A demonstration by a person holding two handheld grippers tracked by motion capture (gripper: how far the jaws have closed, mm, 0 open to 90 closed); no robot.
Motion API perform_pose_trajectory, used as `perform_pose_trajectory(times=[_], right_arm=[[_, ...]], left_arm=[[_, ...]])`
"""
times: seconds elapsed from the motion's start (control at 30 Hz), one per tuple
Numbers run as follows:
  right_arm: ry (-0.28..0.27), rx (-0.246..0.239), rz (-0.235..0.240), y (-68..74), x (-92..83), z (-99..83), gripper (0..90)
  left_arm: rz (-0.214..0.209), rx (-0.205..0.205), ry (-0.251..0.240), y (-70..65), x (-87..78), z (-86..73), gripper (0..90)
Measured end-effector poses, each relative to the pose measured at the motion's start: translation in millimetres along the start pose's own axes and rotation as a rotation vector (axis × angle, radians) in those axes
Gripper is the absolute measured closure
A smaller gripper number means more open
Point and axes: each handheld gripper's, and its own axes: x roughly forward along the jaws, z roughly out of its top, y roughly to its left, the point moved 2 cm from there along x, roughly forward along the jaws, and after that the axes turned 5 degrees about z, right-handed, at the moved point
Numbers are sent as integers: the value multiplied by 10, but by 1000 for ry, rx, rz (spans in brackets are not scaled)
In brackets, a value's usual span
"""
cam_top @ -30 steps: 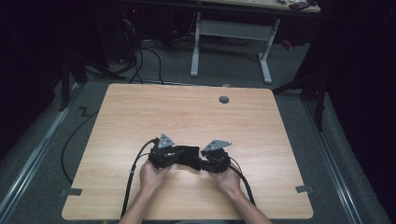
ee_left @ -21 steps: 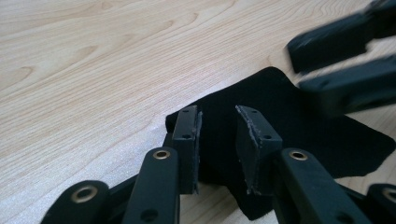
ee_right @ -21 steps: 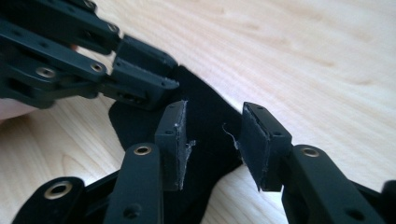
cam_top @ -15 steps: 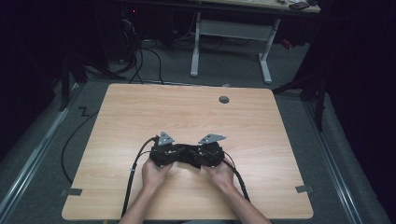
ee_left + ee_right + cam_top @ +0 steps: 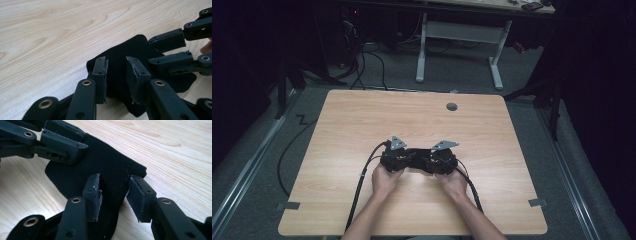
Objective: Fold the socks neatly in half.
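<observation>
Black cloth (image 5: 125,60) lies flat on the wooden table (image 5: 362,120), near its front edge, between our two hands. We hold the left gripper (image 5: 117,77) and right gripper (image 5: 113,195) over it, facing each other, jaws parted, pads off the fabric.

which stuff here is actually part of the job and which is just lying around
In the job:
black cloth lying flat on the table
left gripper, jaws apart over the cloth
right gripper, jaws apart over the cloth

Just lying about:
grey round cap set in the tabletop
white desk frame behind
cables on the floor
</observation>
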Motion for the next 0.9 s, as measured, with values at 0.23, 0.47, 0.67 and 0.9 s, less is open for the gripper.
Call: perform_pose_trajectory(times=[0.23, 0.47, 0.67, 0.9], right_arm=[[-7, 8, -34, -118, 12, -19, 606], [-5, 18, -24, -144, 5, -28, 604], [-4, 11, -12, -133, 1, -33, 605], [-5, 11, 0, -127, 24, -34, 604]], left_arm=[[10, 1, -14, -28, 108, 47, 700], [-1, -2, 10, -17, 57, 68, 631], [-6, 31, 14, -48, -59, 80, 583], [-4, 18, 41, -16, 3, 11, 591]])
